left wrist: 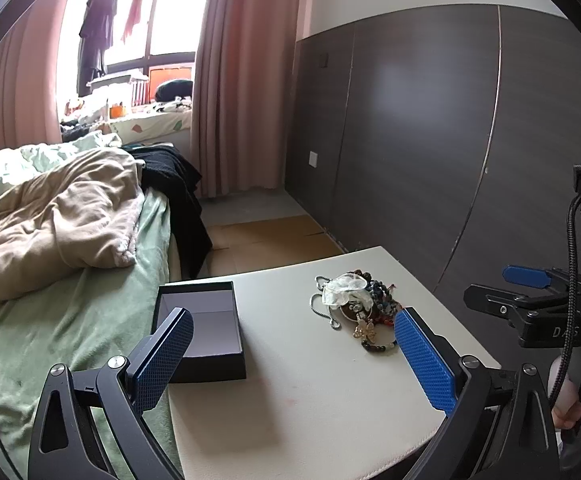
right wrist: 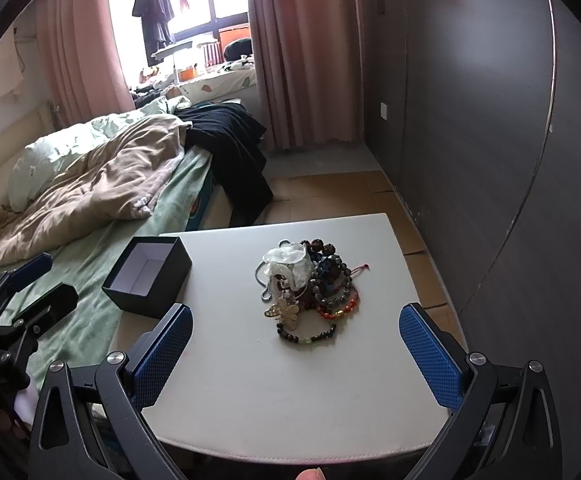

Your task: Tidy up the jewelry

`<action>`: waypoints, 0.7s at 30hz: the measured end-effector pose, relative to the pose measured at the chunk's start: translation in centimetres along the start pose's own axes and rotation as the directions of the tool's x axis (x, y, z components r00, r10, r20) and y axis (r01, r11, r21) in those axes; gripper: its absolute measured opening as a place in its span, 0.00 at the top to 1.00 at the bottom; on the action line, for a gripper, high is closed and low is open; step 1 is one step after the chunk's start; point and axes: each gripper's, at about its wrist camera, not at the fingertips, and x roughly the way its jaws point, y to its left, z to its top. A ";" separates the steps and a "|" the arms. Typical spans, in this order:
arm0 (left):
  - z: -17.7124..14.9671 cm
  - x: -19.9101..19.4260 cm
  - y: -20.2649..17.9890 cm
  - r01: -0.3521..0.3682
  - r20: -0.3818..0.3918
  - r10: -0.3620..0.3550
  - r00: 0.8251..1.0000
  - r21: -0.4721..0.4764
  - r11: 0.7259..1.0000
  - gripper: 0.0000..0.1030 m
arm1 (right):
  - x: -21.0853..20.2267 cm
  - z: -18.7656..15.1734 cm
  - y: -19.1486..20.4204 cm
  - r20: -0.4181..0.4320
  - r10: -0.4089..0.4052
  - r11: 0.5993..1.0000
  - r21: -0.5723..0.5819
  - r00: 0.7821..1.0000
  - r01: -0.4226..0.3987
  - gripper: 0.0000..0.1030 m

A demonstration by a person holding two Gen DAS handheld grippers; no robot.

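At nine o'clock of the white table (right wrist: 290, 380) lies the bed (right wrist: 90, 264), its green sheet running right up against the table's left edge. The left gripper (left wrist: 293, 354) hangs over the table's near left part, blue pads wide apart with nothing between them; its left pad overlaps the black box (left wrist: 200, 320) in its own view, and contact cannot be told. That open box (right wrist: 148, 278), white inside and holding nothing, sits at the table's ten o'clock corner, one side overhanging the left edge toward the bed. Bare tabletop separates it from the jewelry pile (right wrist: 308, 284), which sits around the table's centre, slightly toward twelve o'clock: beaded bracelets, a silver chain, a gold butterfly-shaped piece (right wrist: 283, 313) and crumpled clear wrapping (right wrist: 288, 260). From six o'clock, the right gripper (right wrist: 295, 354) faces the pile with its jaws spread wide and empty, and open tabletop lies between pads and beads. At three o'clock, the table's right edge stands clear of the dark wall panelling (right wrist: 490, 140), with a strip of floor (right wrist: 410, 236) between them.
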 end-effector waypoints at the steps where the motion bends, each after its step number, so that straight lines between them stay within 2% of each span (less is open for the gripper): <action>1: 0.0 0.1 0.0 0.000 -0.002 0.000 1.000 -0.001 1.000 0.02 | 0.0 0.0 0.0 0.001 0.000 1.000 -0.001 1.000 0.000 0.00; 6: 0.4 0.7 0.0 -0.002 -0.007 0.002 1.000 -0.015 1.000 0.02 | 0.3 0.3 -0.7 -0.006 0.002 1.000 0.024 1.000 -0.002 0.00; 15: 1.1 2.9 -0.2 0.040 -0.028 -0.041 0.999 -0.056 0.998 0.02 | 2.0 0.9 -4.7 -0.047 -0.021 0.980 0.199 0.999 0.030 0.00; 21: 1.2 5.2 -1.2 0.044 -0.048 -0.047 0.998 -0.054 0.998 0.09 | 3.4 1.0 -7.1 -0.056 0.006 0.951 0.308 0.998 0.012 0.02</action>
